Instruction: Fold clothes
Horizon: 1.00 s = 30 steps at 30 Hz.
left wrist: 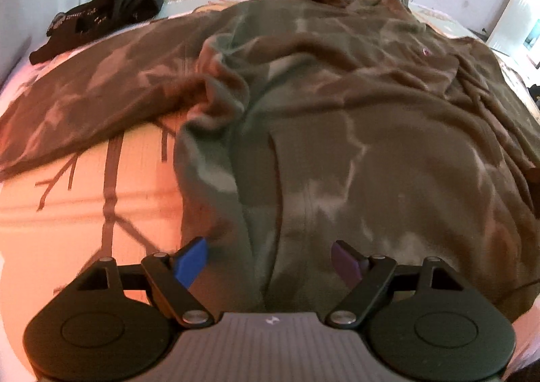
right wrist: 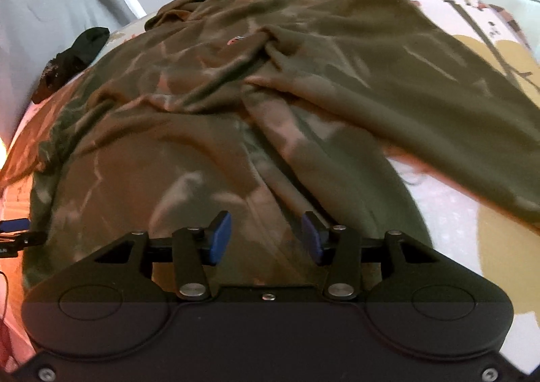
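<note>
We see the olive sweatshirt (left wrist: 337, 105) spread rumpled across the patterned bedsheet (left wrist: 84, 199). Our left gripper (left wrist: 270, 260) and right gripper (right wrist: 266, 237) hang over it, jaws apart, gripping nothing.

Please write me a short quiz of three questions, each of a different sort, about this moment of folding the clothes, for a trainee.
1. True or false: the left gripper is closed on the olive-green tie-dyed hooded sweatshirt.
2. Multiple choice: where does the crumpled black garment with pale print lie in the left wrist view? A) between the jaws B) far left, apart from the sweatshirt C) on top of the sweatshirt's hood.
3. Fill in: the sweatshirt lies spread on a patterned ____ sheet.

Key: 1. False; its jaws stand open above the cloth, and so do those of the right gripper. 2. B. 3. bed.
</note>
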Motion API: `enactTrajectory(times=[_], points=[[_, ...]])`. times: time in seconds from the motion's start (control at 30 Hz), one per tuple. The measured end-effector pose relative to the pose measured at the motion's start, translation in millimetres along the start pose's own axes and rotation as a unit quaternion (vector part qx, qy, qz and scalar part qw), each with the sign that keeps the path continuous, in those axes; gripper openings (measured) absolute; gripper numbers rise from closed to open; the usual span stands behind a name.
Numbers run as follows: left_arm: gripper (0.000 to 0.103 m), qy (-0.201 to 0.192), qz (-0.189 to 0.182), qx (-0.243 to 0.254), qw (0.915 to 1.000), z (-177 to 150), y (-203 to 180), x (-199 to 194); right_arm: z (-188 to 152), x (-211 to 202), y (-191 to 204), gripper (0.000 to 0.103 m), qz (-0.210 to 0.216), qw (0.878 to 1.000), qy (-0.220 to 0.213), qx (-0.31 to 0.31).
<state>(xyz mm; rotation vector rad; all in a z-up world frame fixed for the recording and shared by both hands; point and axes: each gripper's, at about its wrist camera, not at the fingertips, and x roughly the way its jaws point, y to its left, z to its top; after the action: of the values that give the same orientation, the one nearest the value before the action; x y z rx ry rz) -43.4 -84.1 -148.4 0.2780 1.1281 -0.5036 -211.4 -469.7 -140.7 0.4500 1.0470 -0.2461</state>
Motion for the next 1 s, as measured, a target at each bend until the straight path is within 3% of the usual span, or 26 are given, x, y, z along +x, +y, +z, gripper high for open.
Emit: enactTrajectory(times=[0.7, 1.0], points=[[0.083, 0.051, 0.048, -0.008, 0.9975, -74, 15, -20, -80, -56, -64, 0.057, -0.094, 0.996, 0.003, -0.002], [0.084, 0.029, 0.075, -0.013, 0.9967, -83, 10, -39, -109, -46, -87, 0.067, -0.095, 0.995, 0.032, 0.027]])
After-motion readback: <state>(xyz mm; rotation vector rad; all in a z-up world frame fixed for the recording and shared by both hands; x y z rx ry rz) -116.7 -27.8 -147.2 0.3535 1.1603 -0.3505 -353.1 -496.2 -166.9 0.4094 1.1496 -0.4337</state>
